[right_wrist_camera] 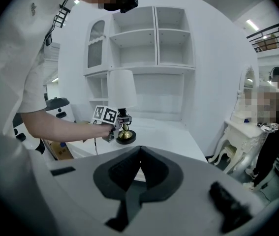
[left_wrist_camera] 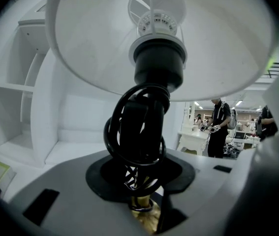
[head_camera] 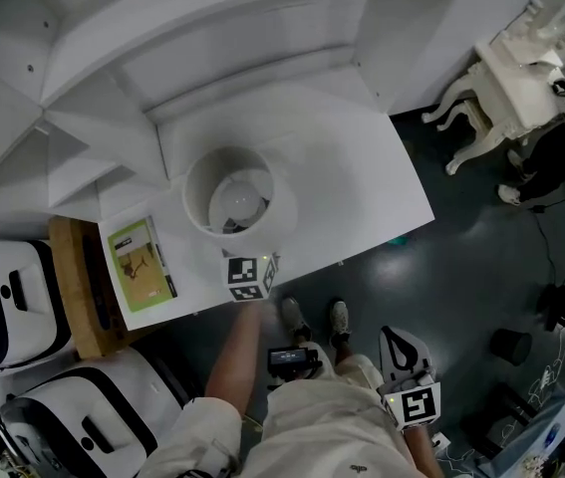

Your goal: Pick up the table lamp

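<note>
We see the white shelving unit (head_camera: 113,48) rising along the back edge of the white tabletop (head_camera: 362,167), and an ornate white dressing table (head_camera: 521,78) standing well apart beyond the right edge. On the floor past the left edge sit two white, rounded machines (head_camera: 3,297) beside a wooden box (head_camera: 73,287).

The table lamp (head_camera: 237,192) is over the left half of the tabletop, near the front edge. It is upright, with its white shade open toward our head view. From the right gripper view its black round base (right_wrist_camera: 125,138) shows low over the front edge, but we cannot tell whether it touches the surface.

Our left gripper (left_wrist_camera: 140,195) reaches in from the front edge with its marker cube (head_camera: 250,277) just under the shade's rim. Its jaws pinch the lamp's brass stem (left_wrist_camera: 141,215) low down, just above the base.

Our right gripper (right_wrist_camera: 139,154) hangs off the tabletop, well in front of the front edge and beside our hip. Its jaws are pressed together with nothing between them.

A green booklet (head_camera: 141,262) lies flat at the front left corner of the tabletop, near the lamp. A black cord (left_wrist_camera: 129,132) is coiled round the stem below the black bulb socket (left_wrist_camera: 159,68).
</note>
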### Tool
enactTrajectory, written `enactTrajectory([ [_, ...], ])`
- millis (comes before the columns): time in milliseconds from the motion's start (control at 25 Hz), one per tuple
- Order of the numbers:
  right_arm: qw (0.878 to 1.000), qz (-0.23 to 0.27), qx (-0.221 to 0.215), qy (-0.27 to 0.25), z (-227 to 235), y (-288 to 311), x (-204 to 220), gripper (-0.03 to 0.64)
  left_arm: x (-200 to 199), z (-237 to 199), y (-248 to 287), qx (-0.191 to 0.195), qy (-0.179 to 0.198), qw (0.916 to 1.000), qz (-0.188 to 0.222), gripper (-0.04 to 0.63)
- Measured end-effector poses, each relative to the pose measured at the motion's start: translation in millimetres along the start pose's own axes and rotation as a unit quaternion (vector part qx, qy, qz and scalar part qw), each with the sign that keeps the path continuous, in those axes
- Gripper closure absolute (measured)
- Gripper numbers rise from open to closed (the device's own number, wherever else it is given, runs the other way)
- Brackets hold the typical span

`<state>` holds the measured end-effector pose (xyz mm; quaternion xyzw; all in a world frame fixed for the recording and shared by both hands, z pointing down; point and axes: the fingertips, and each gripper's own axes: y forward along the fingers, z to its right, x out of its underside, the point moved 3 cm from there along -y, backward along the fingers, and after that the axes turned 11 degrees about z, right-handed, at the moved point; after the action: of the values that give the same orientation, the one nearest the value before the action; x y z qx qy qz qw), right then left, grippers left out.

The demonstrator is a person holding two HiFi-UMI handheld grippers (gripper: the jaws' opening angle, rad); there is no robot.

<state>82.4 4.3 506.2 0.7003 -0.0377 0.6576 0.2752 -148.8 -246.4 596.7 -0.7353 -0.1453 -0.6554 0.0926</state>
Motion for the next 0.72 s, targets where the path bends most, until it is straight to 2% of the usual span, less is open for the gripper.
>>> enactTrajectory([
  [320,0.998,0.049,-0.027,-0.014,3.7,1.0,-20.8,0.604,-40.1,9.6,-24.3,-0.009,0.001,0.9999,-0.008,0.454],
  [720,0.992,0.111,-0.058,-0.031,22.4,-6.6,-44.1,0.606,-92.6,45.9,-58.2,-0.010,0.006,0.9999,0.000,0.454],
])
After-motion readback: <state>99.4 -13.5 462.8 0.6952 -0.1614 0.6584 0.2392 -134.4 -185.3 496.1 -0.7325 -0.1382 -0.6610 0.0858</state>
